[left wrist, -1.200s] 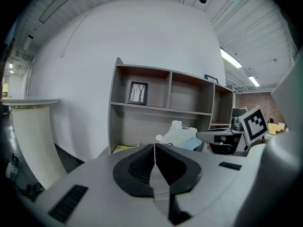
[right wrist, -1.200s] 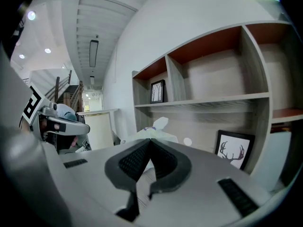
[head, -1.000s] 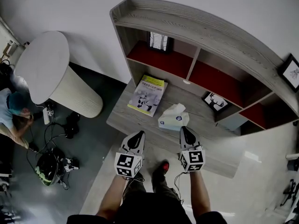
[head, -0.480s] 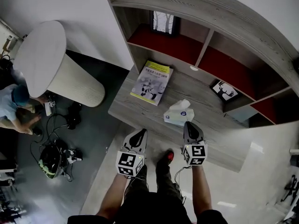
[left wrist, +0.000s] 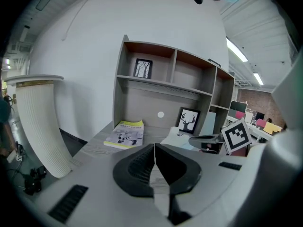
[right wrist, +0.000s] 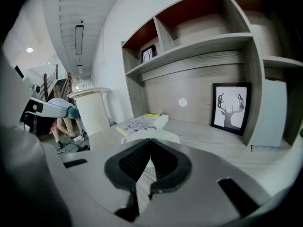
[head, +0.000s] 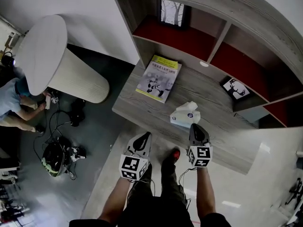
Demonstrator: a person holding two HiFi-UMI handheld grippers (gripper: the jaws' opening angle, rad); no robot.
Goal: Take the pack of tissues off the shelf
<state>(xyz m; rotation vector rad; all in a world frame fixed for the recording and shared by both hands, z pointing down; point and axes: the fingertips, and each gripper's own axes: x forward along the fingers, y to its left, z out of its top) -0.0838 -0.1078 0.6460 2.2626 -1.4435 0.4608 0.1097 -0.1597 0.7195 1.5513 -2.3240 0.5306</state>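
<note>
Pack of tissues [head: 184, 117]: pale blue-and-white, white tissue poking up, lying on the shelf's worktop [head: 142, 109] near its front edge | right hand-held gripper [head: 196, 126] just before it, jaws closed, empty; left hand-held gripper [head: 145, 136] closed, empty | right gripper view: jaws hide the pack's near part | bare wood between pack and booklet [head: 159, 77]
</note>
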